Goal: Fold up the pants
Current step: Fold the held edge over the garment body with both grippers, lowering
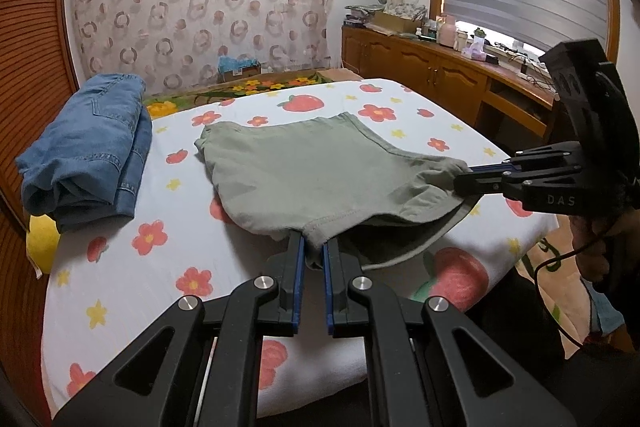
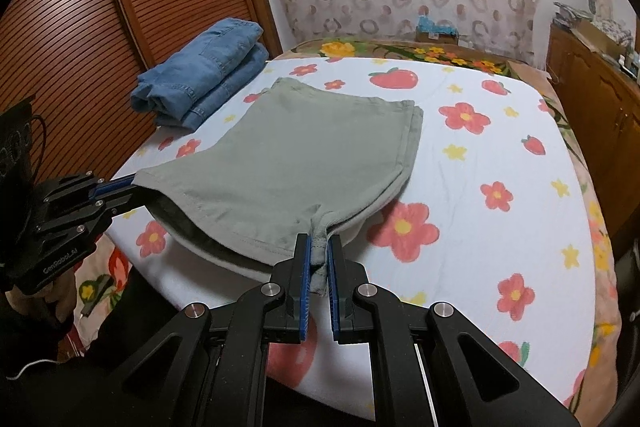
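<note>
Grey-green pants (image 1: 304, 171) lie folded on the flowered sheet (image 1: 120, 267), and they show in the right wrist view (image 2: 304, 147) too. My left gripper (image 1: 314, 239) is shut on the near edge of the pants at a hem corner. My right gripper (image 2: 319, 241) is shut on the other near corner and shows at the right of the left wrist view (image 1: 464, 179). The left gripper shows at the left of the right wrist view (image 2: 134, 189). Both hold the near edge lifted a little off the sheet.
Folded blue jeans (image 1: 88, 151) lie at the far left of the bed (image 2: 204, 75). A wooden slatted door (image 2: 80, 27) stands left of the bed. A wooden cabinet (image 1: 432, 67) with clutter runs along the right wall. A patterned curtain (image 1: 200, 7) hangs behind.
</note>
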A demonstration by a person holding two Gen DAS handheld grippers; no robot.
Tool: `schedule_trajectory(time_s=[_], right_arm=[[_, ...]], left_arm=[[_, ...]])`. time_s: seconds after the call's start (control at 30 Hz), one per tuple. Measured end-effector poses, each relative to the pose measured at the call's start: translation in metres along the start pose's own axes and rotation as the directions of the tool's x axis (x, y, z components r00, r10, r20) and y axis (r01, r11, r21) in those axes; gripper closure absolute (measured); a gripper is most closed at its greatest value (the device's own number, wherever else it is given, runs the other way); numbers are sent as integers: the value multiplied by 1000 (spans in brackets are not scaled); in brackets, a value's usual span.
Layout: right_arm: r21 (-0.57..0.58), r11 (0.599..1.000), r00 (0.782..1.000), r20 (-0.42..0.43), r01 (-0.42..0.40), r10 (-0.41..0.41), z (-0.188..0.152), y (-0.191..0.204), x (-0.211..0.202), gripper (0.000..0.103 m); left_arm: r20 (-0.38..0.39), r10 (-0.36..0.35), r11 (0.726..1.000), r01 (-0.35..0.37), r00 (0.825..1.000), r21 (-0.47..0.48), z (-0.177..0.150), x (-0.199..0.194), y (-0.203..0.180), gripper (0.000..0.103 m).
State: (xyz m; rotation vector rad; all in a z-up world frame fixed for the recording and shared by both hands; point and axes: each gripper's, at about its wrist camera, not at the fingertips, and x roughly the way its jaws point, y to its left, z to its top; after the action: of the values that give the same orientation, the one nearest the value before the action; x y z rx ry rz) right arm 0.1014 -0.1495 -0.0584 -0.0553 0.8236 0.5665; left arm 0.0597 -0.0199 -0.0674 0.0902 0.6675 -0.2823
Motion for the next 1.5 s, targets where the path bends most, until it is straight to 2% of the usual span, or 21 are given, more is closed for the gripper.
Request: schedule_trajectory(time_s=[0.6,1.3,1.5], right_arm=[[-25,999,997,70,-23,25,-19,11,-34,96],[-34,999,986,163,-40,45,-21,9,-77,96],[-35,999,985,168,-34,39,-23,4,-75,96]], left_arm=[[64,-41,999,42,997,-5,-2,-33,-4,94],[140,-74,997,72,987,21,8,-71,-13,94],[121,-78,997,77,989,17,8,-66,-11,94]])
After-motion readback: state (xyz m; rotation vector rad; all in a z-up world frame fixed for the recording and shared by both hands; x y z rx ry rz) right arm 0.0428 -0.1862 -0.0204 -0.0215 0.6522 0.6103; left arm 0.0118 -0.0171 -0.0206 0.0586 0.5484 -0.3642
